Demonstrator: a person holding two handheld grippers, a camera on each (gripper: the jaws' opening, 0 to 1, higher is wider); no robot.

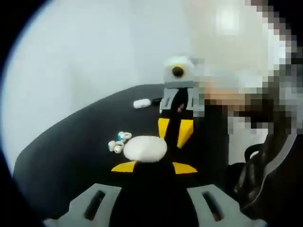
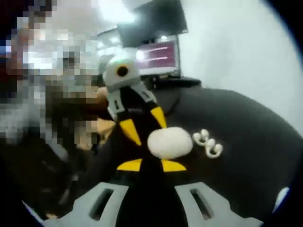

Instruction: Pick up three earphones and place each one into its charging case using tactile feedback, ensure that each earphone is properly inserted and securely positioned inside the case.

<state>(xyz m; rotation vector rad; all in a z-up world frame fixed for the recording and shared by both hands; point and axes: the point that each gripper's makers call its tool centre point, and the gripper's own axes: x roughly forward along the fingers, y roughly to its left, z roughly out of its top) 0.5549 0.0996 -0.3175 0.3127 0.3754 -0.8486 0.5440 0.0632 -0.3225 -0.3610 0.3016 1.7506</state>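
A closed white oval charging case (image 1: 144,148) lies on the black table (image 1: 71,142), right at the yellow tips of my left gripper (image 1: 154,166). Beside it on the left are small white earphones (image 1: 118,142). My right gripper (image 1: 173,135) comes in from the far side, with its yellow tips touching or nearly touching the case. In the right gripper view the case (image 2: 169,142) sits just past my right gripper (image 2: 150,165). The earphones (image 2: 208,143) are to its right and the left gripper (image 2: 147,128) is opposite. Black fills the space between both pairs of jaws, hiding any gap.
Another small white item (image 1: 142,103) lies further back on the table. A person sits close behind the grippers. A lit monitor (image 2: 158,54) stands past the table's far edge. The table's curved edge (image 2: 265,113) runs along the right.
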